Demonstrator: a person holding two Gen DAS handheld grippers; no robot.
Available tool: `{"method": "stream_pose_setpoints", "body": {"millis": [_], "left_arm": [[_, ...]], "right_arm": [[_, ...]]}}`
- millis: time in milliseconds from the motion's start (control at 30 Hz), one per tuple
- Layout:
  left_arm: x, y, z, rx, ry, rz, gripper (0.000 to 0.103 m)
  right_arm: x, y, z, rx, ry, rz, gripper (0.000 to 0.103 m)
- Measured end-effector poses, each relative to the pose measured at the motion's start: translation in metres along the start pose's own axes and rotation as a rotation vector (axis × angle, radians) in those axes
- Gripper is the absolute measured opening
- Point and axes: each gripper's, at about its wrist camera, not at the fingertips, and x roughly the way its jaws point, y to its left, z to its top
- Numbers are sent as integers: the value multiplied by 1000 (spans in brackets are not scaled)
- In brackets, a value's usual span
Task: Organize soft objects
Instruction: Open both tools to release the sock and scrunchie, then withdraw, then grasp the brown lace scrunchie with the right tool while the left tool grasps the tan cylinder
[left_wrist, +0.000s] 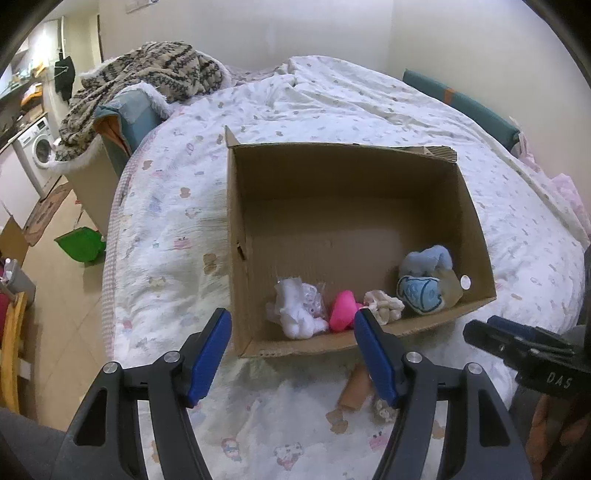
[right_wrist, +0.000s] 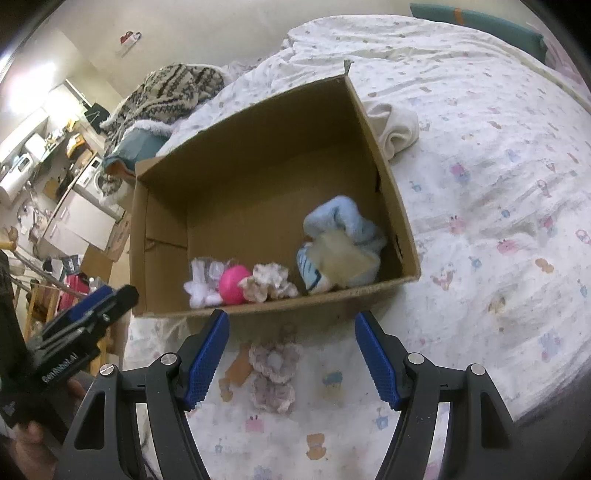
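Note:
An open cardboard box (left_wrist: 236, 229) (right_wrist: 391, 173) sits on the bed. Along its near wall lie a white plush (left_wrist: 299, 314) (right_wrist: 199, 284), a pink plush (left_wrist: 341, 308) (right_wrist: 232, 284), a beige crochet piece (left_wrist: 384, 306) (right_wrist: 267, 286) and a blue-and-cream plush (left_wrist: 428, 280) (right_wrist: 340, 243). A crochet flower piece (right_wrist: 275, 373) (left_wrist: 382, 408) lies on the quilt in front of the box, between my right gripper's fingers. A white cloth (right_wrist: 397, 127) lies right of the box. My left gripper (left_wrist: 293, 354) and right gripper (right_wrist: 291, 356) are open and empty, above the quilt before the box.
The right gripper shows at the right of the left wrist view (left_wrist: 524, 350), the left gripper at the left of the right wrist view (right_wrist: 85, 321). A patterned blanket (left_wrist: 147, 77) is heaped at the bed's far left. A green dustpan (left_wrist: 79, 245) lies on the floor.

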Motion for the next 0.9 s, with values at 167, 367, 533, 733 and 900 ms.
{"method": "stream_pose_setpoints", "body": {"millis": [167,367,533,733,900], "left_arm": [[-4,5,-6,-8,15,25,66],[-10,6,-20,-31,55,15,66],[-5,6,-32,-53,121,-1,66],[-5,9,-35,-63,129,18,66],[-1,17,-33,-103,145,23,66]], "right_arm": [[2,4,-8,-10,15,-18,75],[18,4,-17,1,86,-52,75],[48,-4,-22,28,183,-113,75],[84,7,-27,-57,270,-170,75],[98,24,-35,-155,285,-184,75]]}}
